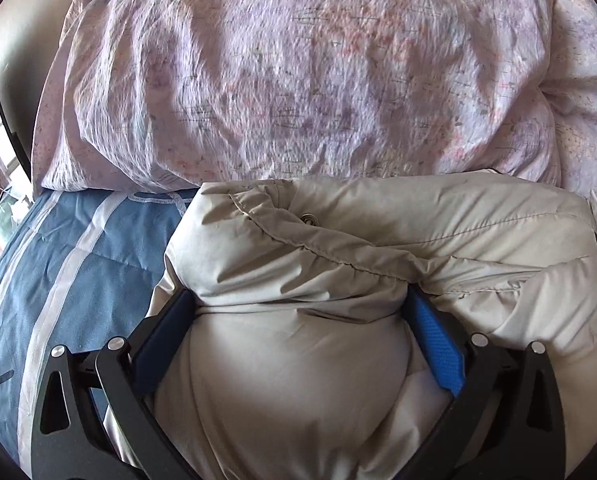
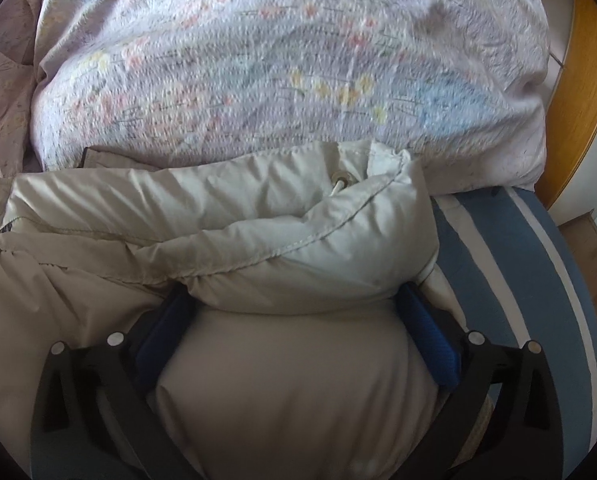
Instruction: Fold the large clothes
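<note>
On the bed (image 1: 78, 260), left tongs (image 1: 300, 296) and right tongs (image 2: 292, 292) gape wide astride the jacket (image 1: 378, 220) (beige, puffy).

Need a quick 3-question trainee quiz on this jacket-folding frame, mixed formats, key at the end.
1. True or false: the beige puffer jacket lies on a bare wooden floor.
2. What lies just beyond the jacket? A) floral duvet B) cardboard box C) laptop
3. Fill in: padded jacket fabric bulges between the fingers of the left gripper and the ____ gripper.

Key: 1 false, it lies on a blue striped sheet; 2 A, the floral duvet; 3 right.
</note>
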Available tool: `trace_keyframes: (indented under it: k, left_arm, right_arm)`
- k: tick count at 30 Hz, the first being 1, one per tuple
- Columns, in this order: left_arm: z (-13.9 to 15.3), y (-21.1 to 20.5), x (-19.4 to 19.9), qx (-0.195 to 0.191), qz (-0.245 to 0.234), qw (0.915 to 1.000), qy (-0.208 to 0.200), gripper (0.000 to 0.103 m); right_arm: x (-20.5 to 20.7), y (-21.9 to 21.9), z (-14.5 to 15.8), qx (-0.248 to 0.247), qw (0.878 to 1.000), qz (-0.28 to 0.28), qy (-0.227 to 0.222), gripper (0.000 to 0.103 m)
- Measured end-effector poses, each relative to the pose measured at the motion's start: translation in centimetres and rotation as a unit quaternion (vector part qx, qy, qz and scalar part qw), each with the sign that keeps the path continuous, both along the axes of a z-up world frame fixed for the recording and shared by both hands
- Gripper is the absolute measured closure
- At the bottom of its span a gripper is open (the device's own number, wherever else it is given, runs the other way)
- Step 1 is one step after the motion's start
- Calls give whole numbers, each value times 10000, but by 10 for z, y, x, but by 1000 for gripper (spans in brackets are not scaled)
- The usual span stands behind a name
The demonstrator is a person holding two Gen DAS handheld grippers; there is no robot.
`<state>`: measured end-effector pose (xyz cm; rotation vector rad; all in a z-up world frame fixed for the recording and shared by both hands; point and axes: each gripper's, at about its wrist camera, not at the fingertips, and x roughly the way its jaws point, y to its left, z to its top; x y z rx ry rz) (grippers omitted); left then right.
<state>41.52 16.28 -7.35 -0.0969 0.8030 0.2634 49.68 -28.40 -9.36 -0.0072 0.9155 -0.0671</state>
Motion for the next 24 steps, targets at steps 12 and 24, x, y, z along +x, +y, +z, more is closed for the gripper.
trace_keyframes:
  k: [12, 24]
  left_arm:
    - [62, 46, -133, -1842, -214, 9777, -989, 1]
    - [5, 68, -210, -3522, 448, 9324, -673, 1]
  right_arm:
    - [-120, -90, 74, 2330, 9662, -976, -519, 8]
    - [-193, -113, -3, 4134, 8876, -2013, 284, 21]
